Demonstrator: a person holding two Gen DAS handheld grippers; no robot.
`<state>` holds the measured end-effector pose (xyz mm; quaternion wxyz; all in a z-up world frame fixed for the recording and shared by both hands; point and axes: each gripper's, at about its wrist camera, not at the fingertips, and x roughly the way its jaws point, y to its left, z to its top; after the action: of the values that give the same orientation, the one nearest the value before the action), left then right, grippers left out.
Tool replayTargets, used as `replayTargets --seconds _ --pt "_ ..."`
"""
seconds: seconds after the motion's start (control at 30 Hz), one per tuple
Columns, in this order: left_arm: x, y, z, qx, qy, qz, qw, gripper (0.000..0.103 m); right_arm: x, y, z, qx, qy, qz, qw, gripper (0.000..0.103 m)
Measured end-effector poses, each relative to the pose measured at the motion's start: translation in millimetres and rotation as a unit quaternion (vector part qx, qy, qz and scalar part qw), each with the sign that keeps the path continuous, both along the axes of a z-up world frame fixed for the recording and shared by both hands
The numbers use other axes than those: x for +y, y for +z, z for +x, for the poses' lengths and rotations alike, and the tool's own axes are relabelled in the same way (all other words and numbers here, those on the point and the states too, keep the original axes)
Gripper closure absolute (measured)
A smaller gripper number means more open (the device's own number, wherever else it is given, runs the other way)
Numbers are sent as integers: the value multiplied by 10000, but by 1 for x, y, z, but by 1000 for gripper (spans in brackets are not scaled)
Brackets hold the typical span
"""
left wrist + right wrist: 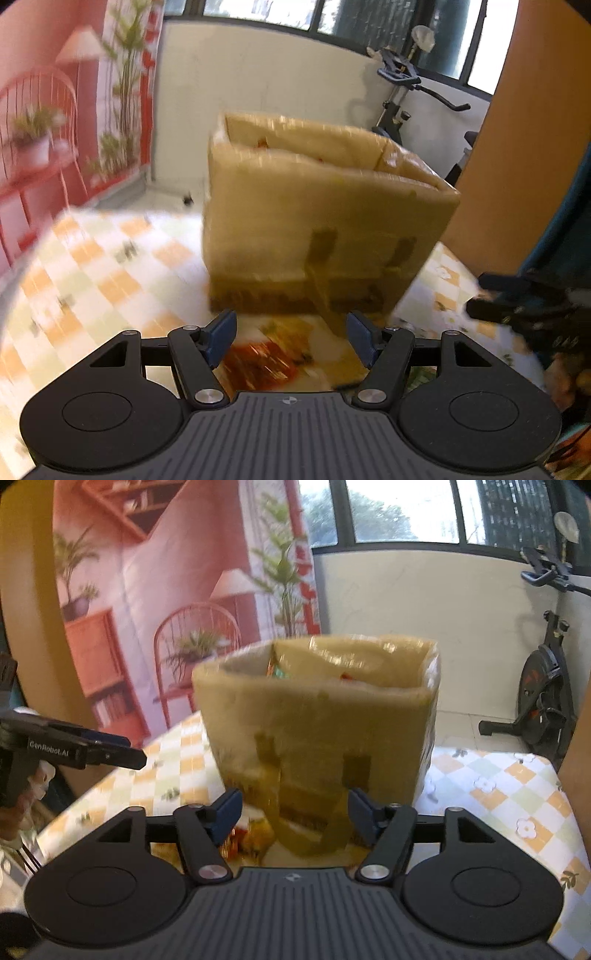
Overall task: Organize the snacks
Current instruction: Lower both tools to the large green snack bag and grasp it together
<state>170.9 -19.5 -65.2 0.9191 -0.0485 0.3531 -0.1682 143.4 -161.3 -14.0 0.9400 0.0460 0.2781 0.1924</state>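
A tan fabric storage bag (321,221) stands upright on the checkered tablecloth, open at the top; it also shows in the right wrist view (321,723), with bits of snack packets peeking over its rim. My left gripper (291,341) is open just in front of the bag, above a red and yellow snack packet (269,362) lying on the table. My right gripper (293,818) is open in front of the bag's hanging handle (314,834), with a colourful snack packet (247,840) lying by its left finger. Both views are blurred.
The checkered tablecloth (92,266) covers the table, which ends at the left and right edges (532,805). An exercise bike (543,701) stands beyond the table. The right gripper shows at the right in the left wrist view (524,299); the left gripper shows at the left in the right wrist view (74,746).
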Motion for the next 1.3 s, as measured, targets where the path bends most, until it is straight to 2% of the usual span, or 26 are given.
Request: replayTargets --seconds 0.07,0.2,0.5,0.87,1.03,1.1,1.3 --pt "-3 -11 -2 187 2 -177 9997 35 2 -9 -4 100 46 -94 9999 35" --pt "-12 -27 -9 352 -9 -234 9991 34 2 -25 -14 362 115 -268 9989 34" --pt "-46 -56 -24 696 -537 -180 9960 34 -19 -47 -41 829 198 -629 9944 35" --pt "-52 -73 -22 1006 -587 -294 9928 34 -14 -87 -52 1408 682 -1275 9794 34" --pt "-53 -73 -18 1050 -540 -292 9926 34 -7 -95 -42 1379 614 -869 9847 37" --pt "-53 -75 -15 1086 -535 -295 9922 34 -6 -96 -37 1357 573 -731 9864 43" --pt "-63 -81 -8 1178 -696 -229 9903 34 -4 -101 -22 1386 245 -208 9898 44"
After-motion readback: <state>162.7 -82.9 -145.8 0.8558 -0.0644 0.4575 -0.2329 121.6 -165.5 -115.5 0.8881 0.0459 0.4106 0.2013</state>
